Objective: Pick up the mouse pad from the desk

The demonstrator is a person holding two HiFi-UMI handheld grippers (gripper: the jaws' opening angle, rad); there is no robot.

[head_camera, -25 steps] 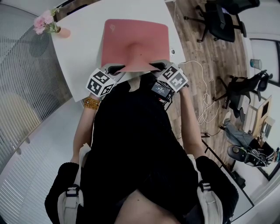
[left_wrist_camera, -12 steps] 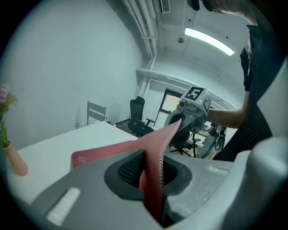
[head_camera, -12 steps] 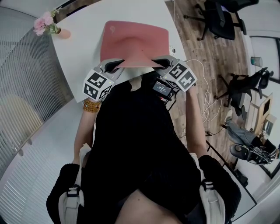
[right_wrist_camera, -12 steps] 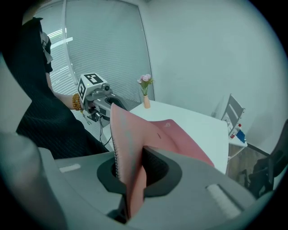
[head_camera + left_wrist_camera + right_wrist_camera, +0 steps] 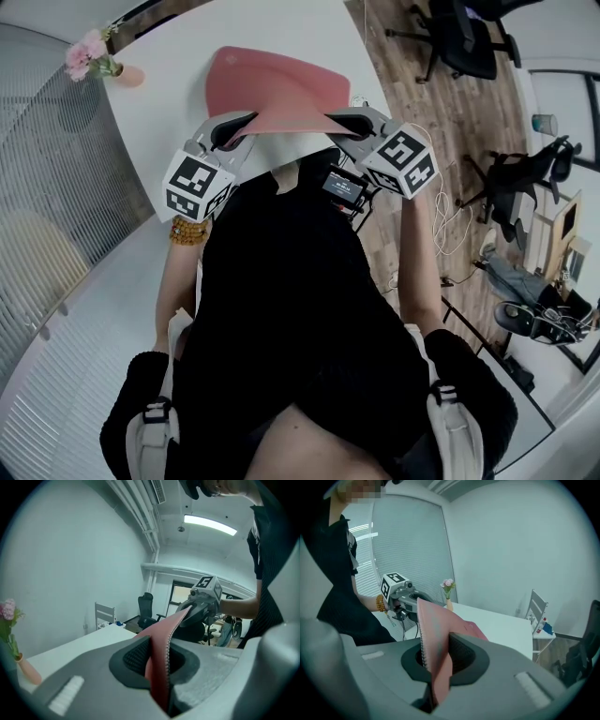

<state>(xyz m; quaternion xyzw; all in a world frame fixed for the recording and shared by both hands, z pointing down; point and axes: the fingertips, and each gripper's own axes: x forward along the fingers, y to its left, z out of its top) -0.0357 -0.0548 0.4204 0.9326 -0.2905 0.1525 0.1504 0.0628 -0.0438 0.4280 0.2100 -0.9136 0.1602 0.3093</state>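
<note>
Grips the red mouse pad (image 5: 281, 84) by its near edge, raised above the white surface (image 5: 164, 122), sagging between the holds and sloping down at the far edge. Clamps one near corner in the left hand-held gripper (image 5: 242, 124) and the other in the right hand-held gripper (image 5: 336, 119), both clenched on the pad. Looks nearly finished; cannot tell whether the far edge has left the surface.

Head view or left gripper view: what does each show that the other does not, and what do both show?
Only the head view: the bead bracelet and the white cables. Only the left gripper view: the ceiling light and the stitching on the edge of the mouse pad. Both: the left tongs and the right tongs, each shut on the pad, the white desk and the flower vase.
</note>
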